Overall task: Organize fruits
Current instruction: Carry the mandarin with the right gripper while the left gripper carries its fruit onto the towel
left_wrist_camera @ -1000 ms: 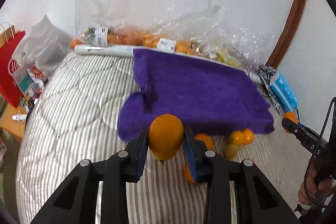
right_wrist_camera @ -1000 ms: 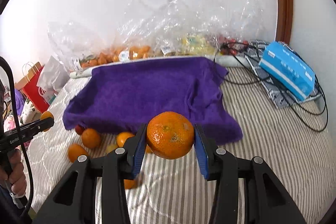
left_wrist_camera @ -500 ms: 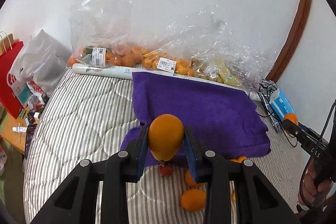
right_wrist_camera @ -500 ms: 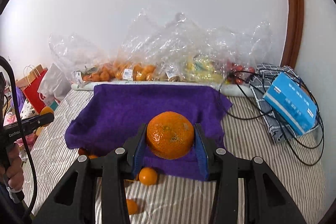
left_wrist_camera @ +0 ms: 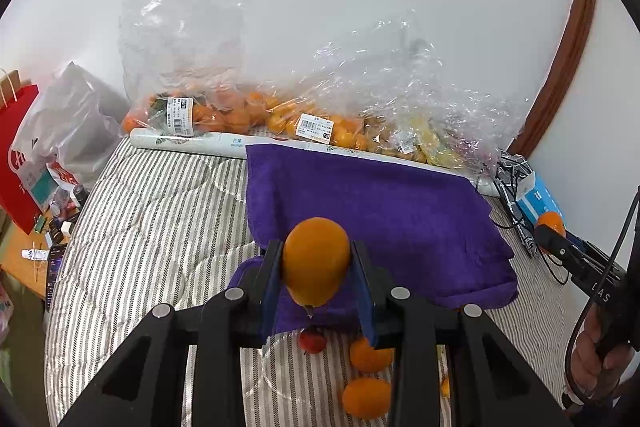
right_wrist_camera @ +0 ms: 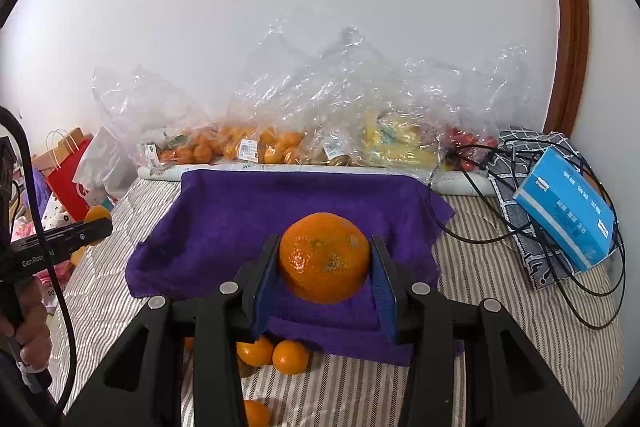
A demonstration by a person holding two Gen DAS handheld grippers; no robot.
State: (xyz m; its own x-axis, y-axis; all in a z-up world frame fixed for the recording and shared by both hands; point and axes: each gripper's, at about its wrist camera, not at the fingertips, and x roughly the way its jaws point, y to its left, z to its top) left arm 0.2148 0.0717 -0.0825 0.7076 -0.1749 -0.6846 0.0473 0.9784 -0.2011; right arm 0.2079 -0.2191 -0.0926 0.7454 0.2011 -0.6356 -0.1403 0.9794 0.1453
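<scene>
While both tongs are clamped on fruit above the striped bed, each holds a different kind. Pinched between the blue pads of the left tongs is a smooth, egg-shaped orange fruit, glossy, with a small stub at its lower end. Closed on a rounder, dimpled mandarin, deep orange with pale flecks, are the right tongs. Just beyond both lies a purple towel spread on the bed. Loose oranges and one small red fruit sit at the towel's near edge. Clear bags of fruit line the wall behind, and a blue box rests on cables to the right.
</scene>
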